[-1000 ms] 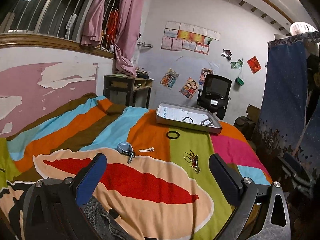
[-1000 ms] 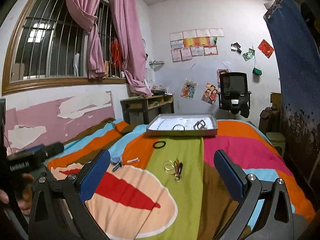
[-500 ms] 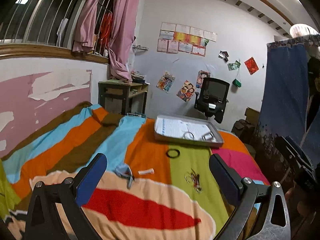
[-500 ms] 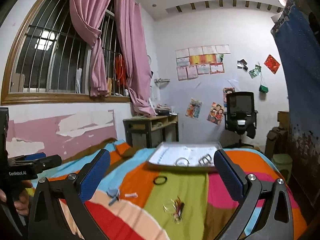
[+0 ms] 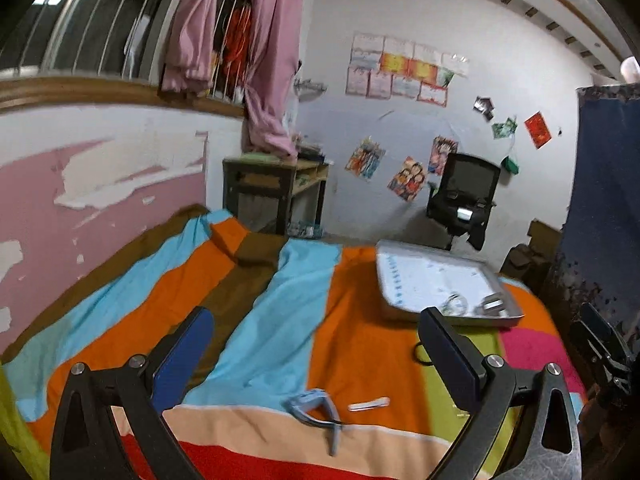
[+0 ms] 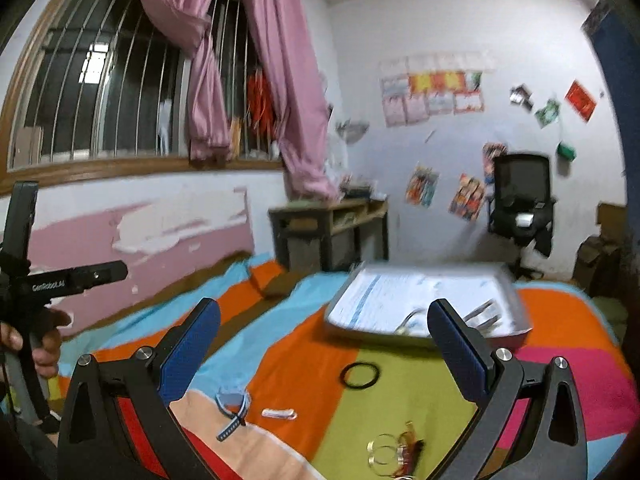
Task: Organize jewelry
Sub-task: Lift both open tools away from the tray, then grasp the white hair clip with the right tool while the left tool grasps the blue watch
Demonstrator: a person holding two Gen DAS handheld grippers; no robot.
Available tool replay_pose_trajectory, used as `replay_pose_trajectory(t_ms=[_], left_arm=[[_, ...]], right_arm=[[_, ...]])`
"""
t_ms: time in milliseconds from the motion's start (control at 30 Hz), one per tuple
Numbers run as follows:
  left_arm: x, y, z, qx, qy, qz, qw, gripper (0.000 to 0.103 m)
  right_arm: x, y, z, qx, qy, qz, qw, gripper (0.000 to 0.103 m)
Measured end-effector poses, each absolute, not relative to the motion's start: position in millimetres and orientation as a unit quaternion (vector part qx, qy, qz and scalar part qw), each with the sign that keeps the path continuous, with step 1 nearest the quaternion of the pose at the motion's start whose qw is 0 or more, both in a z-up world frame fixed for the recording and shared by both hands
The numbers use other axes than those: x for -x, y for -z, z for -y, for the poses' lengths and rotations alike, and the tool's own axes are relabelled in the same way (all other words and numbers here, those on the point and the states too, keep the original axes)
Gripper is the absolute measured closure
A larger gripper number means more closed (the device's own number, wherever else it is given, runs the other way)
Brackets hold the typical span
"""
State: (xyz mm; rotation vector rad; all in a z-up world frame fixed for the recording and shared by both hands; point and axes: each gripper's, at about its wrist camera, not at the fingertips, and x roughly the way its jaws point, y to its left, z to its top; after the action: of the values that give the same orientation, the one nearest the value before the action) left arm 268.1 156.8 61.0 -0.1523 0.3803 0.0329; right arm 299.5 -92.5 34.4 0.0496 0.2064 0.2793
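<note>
Both grippers hover open and empty above a bed with a striped, colourful cover. A grey tray (image 5: 460, 322) (image 6: 340, 320) lined with white paper lies at the far side and holds a ring and a metal clip. On the cover lie a blue watch (image 5: 314, 408) (image 6: 232, 406), a white hair clip (image 5: 369, 404) (image 6: 279, 413), a black ring band (image 6: 359, 376) and a bunch of gold hoops (image 6: 394, 450). My left gripper (image 5: 316, 354) hangs above the watch and clip. My right gripper (image 6: 324, 344) hangs over the band.
A pink, peeling wall (image 5: 100, 200) runs along the bed's left side. A wooden desk (image 5: 276, 188) and a black office chair (image 5: 464, 196) stand beyond the bed. A blue cloth (image 5: 604, 200) hangs at the right. A hand (image 6: 44, 344) holds the other gripper's handle at the left.
Both grippers have risen and swung left with motion blur. The gold hoops have left the left wrist view, and the tray now sits at the right in both views.
</note>
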Motion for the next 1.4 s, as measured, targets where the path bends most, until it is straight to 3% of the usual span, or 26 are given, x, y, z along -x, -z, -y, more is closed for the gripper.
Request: replay_pose_trajectory(t_ms=[300,333,400,433,600,667,800,1067,1200,1400], left_arm=[[-346,53,-194,0.097,0.037,-0.304,0.947,0.0],[-351,62,-195,0.098,0.042,-0.309,0.945,0.0],[-361,83,-192,0.092,0.053,-0.323,0.941,0.001],[-365,90,-190,0.087,0.058,-0.328,0.939,0.005],[-386,122,-181,0.061,0.1,-0.358,0.926,0.021],[-394,127,-179,0.057,0.115,-0.364,0.923,0.027],[-406,136,-175,0.051,0.144,-0.379,0.913,0.039],[-414,149,-166,0.043,0.182,-0.413,0.892,0.071],[-412,148,-163,0.037,0.172,-0.42,0.89,0.08],[-405,141,-157,0.044,0.135,-0.433,0.89,0.083]], right_arm=[[-393,73,31,0.071,-0.235,-0.257,0.935,0.002],[-400,82,28,0.075,-0.242,-0.271,0.929,0.006],[-415,101,21,0.085,-0.257,-0.302,0.914,0.024],[-424,113,16,0.095,-0.262,-0.321,0.905,0.034],[-445,140,-3,0.131,-0.289,-0.36,0.878,0.041],[-447,147,-11,0.151,-0.298,-0.363,0.87,0.05],[-448,151,-22,0.177,-0.316,-0.364,0.858,0.058],[-444,150,-21,0.179,-0.33,-0.37,0.85,0.089],[-436,151,-12,0.16,-0.327,-0.369,0.855,0.089],[-426,143,8,0.112,-0.305,-0.355,0.877,0.09]])
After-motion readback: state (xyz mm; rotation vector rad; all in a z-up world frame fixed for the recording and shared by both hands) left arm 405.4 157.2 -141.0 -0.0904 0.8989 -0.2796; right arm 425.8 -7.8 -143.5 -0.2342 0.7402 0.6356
